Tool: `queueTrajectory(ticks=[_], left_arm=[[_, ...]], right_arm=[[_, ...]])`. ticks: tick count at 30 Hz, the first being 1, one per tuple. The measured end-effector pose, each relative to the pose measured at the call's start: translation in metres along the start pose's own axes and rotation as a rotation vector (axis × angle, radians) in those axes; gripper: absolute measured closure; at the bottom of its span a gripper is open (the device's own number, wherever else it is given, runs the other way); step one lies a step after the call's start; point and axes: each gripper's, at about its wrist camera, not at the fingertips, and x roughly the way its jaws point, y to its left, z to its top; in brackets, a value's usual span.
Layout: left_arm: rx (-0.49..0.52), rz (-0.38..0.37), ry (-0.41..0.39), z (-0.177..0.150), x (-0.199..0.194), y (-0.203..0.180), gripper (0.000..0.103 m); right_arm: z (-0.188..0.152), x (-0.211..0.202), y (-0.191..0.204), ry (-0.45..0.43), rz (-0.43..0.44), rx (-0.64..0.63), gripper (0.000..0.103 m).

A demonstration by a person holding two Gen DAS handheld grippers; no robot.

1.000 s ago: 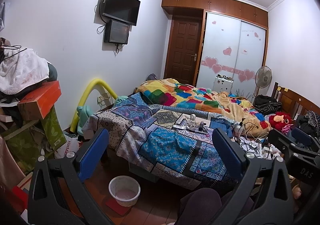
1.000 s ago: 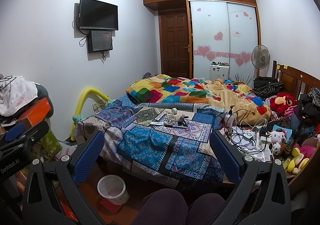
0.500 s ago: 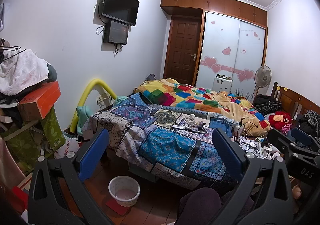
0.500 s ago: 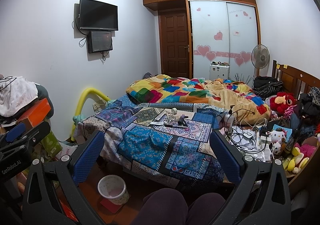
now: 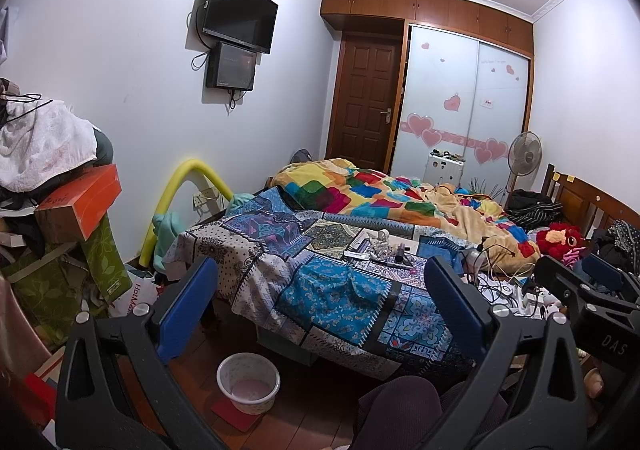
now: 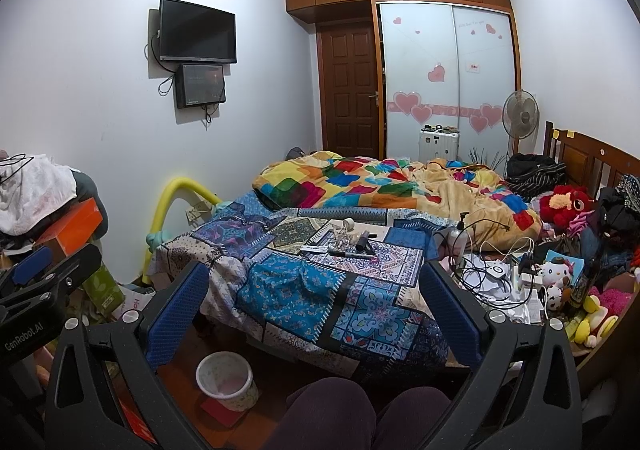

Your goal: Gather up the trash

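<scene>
The left hand-held gripper [image 5: 320, 306] is pointing forward and level, its two blue-padded fingers [image 5: 186, 304] standing wide apart with nothing between them. The right hand-held gripper [image 6: 312, 308] is sitting alongside it at about the same height, its blue pads [image 6: 450, 314] likewise spread wide and gripping nothing; each one's black frame is showing at the edge of the other's view. Below and between the fingers of both, the person's knees [image 6: 332, 414] in dark maroon trousers are showing.

A patchwork-covered bed [image 6: 304, 290] carries small scattered items [image 6: 344, 240], a colourful quilt [image 6: 380, 186] and tangled cables [image 6: 492, 274].
</scene>
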Motion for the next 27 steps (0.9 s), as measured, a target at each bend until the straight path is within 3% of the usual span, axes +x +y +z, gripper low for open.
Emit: queueTrajectory(ticks=[27], left_arm=[[0.001,0.000,0.000,-0.0010,-0.0002,-0.0001,0.000]], right_arm=[[-0.0018,0.0000,0.0011,0.000,-0.002,0.001,0.000]])
